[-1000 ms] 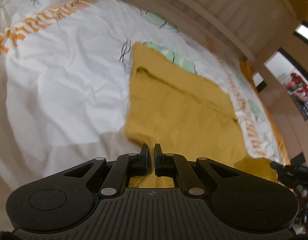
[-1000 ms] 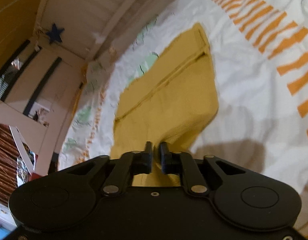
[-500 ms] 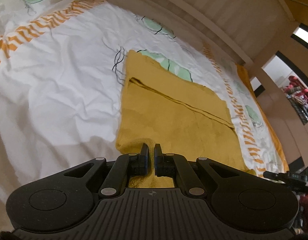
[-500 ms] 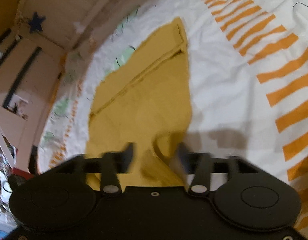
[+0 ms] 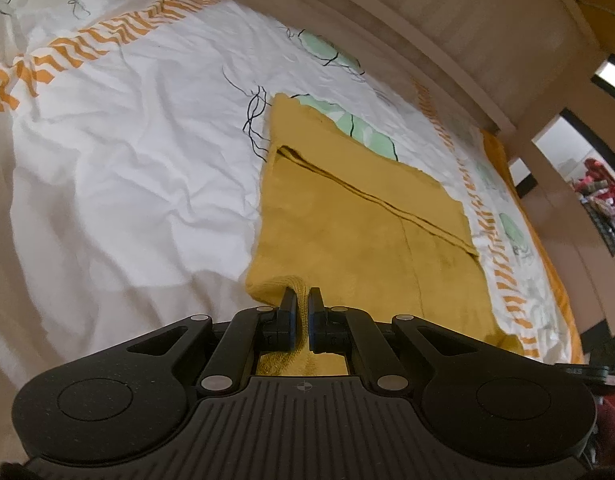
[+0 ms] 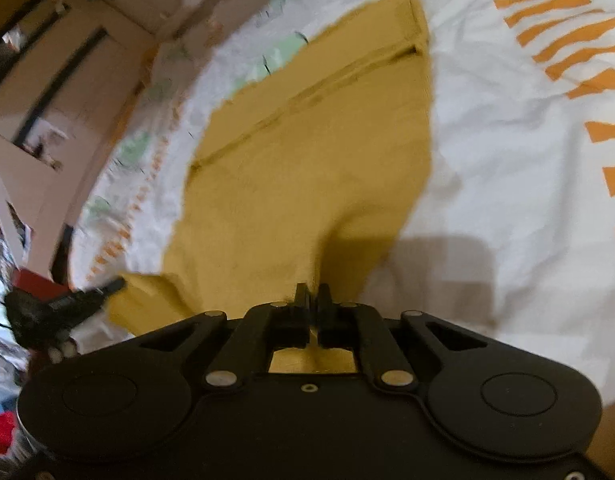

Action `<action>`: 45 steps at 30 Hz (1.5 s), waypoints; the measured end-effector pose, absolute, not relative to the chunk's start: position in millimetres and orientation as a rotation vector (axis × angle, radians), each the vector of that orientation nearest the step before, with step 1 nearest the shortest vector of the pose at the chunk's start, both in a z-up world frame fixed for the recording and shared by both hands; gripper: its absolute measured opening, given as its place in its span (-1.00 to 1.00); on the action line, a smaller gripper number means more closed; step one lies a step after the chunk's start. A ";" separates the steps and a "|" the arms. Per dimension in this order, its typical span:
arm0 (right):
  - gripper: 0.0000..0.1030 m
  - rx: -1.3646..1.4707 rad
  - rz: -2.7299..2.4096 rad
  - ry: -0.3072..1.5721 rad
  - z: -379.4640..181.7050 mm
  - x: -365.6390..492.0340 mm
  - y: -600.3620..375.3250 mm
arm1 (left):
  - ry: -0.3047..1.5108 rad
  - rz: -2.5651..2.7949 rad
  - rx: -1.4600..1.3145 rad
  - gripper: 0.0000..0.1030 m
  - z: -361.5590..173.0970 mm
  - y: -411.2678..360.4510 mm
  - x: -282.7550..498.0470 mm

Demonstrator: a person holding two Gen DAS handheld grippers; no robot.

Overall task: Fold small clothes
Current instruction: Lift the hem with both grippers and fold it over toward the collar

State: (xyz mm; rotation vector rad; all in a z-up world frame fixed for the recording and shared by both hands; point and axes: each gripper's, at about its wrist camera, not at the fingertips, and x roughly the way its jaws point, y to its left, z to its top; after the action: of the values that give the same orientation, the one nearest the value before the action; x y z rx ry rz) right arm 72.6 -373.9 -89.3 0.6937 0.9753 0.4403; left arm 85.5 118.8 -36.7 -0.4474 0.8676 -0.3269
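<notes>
A mustard-yellow garment (image 5: 367, 220) lies flat on the bed, with a dark seam running across it. My left gripper (image 5: 303, 296) is shut on the garment's near left corner; ribbed cloth shows between its pads. In the right wrist view the same garment (image 6: 307, 140) stretches away from me. My right gripper (image 6: 313, 292) is closing on the near right edge, and a raised fold of cloth is pinched between its fingers. The other gripper's tip shows at each view's edge: the right one (image 5: 603, 364) and the left one (image 6: 67, 304).
The bed sheet (image 5: 127, 140) is white and wrinkled, with orange stripes and green leaf prints. A pale wooden board (image 5: 447, 20) runs along the far side. Beyond the bed's end are a doorway and red clutter (image 5: 603, 184). Bare sheet (image 6: 507, 160) lies right of the garment.
The right gripper opened over the garment's near edge, then shut on it again, rolling and dropping slightly. The left gripper kept its hold and barely moved.
</notes>
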 end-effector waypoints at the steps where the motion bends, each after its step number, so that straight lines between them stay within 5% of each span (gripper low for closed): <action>1: -0.79 0.727 0.443 0.944 -84.5 69.7 -377.7 | 0.864 -0.330 -0.459 -0.91 -35.5 119.6 85.6; 17: -0.79 0.982 0.379 0.546 -44.2 119.4 -435.8 | 0.695 -0.341 -0.502 -0.91 9.8 113.8 145.3; 38: -0.77 0.999 0.167 0.641 -115.2 273.6 -445.0 | 0.762 -0.166 -0.469 -0.86 -44.5 85.4 317.6; 44: -0.53 0.960 0.063 0.641 -124.6 273.2 -450.8 | 0.753 -0.072 -0.444 -0.85 -50.6 95.2 329.9; 45: -0.17 0.930 0.044 0.633 -122.0 269.9 -451.6 | 0.746 -0.069 -0.429 -0.85 -47.2 96.8 327.6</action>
State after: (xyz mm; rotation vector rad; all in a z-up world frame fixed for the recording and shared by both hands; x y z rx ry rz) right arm 269.9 -451.6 -122.0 0.9300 0.6333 0.0444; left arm 327.6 96.8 -47.2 -0.4293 0.7464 -0.0690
